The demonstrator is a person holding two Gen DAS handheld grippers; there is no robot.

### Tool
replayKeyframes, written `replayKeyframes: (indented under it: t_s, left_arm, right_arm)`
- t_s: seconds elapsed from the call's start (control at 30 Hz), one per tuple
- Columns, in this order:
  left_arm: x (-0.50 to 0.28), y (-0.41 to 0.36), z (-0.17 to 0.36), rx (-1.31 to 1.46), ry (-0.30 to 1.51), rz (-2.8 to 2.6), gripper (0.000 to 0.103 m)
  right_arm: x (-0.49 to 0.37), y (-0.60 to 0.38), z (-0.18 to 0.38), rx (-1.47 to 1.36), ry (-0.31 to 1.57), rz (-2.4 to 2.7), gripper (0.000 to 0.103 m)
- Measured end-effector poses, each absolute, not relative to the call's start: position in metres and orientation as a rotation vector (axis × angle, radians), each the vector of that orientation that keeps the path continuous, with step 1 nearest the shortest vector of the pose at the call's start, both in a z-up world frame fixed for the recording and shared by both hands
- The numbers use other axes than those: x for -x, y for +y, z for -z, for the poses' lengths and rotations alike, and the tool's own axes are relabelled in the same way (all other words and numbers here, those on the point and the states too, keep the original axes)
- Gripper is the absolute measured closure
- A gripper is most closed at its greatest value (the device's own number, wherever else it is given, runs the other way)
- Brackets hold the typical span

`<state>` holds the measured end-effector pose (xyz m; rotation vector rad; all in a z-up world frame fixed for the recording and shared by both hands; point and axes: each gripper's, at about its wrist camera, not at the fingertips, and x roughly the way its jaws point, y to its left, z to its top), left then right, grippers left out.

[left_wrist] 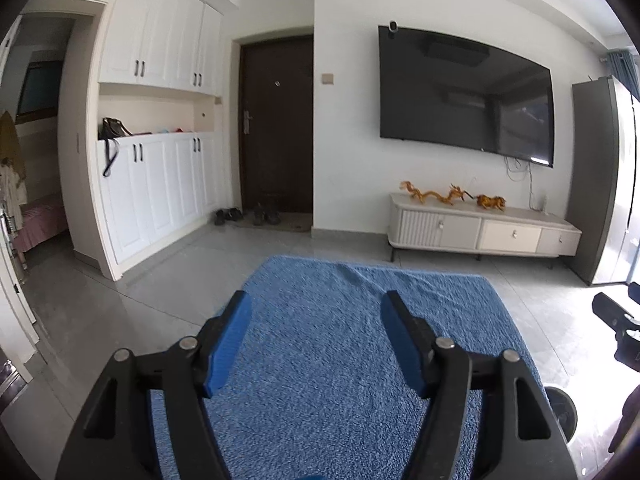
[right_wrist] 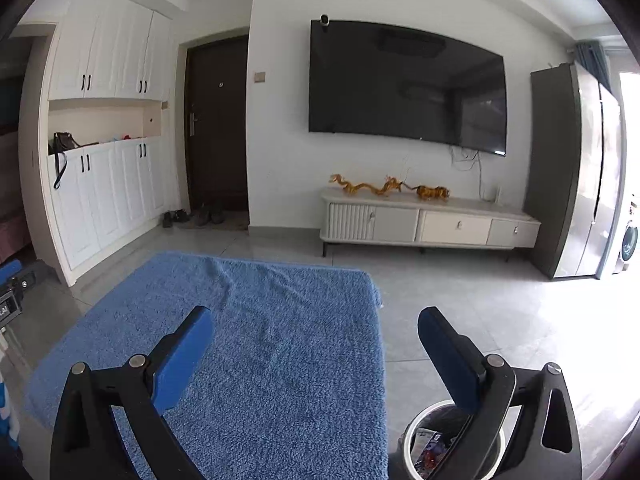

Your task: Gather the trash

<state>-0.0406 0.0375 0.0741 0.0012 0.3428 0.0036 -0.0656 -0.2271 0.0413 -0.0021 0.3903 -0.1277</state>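
Bin right of rug; cabinet beyond, under television (figurines atop).

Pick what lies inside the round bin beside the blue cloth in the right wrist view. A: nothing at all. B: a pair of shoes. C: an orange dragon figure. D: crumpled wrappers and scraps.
D: the bin, seen behind the open right gripper, holds colourful wrappers; the blue cloth carries no trash.

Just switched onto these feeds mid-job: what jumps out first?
The blue rug fills the foreground with no litter showing on it. Both the left gripper and right gripper hang open and empty above it. The trash bin sits at the rug's right edge, wrappers already inside.
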Motion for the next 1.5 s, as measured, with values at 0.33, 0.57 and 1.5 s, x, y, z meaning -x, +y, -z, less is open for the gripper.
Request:
replayKeyframes:
  t_s: [0.33,0.57,1.5]
  left_arm:
    - [0.078,0.035,-0.091,-0.003,0.267,-0.02,0.03]
    - [0.103,0.031,-0.105,-0.016,0.199,-0.023,0.03]
    - [0.096,0.031,-0.101,0.001,0.194,-0.042,0.03]
  right_arm:
    - [0.098,-0.233,-0.055,-0.023,0.337,0.156,0.0]
    - [0.116,-0.234,-0.067,-0.022,0.298,0.159,0.0]
    - [0.135,-0.256,-0.067,-0.053,0.254,0.286,0.0]
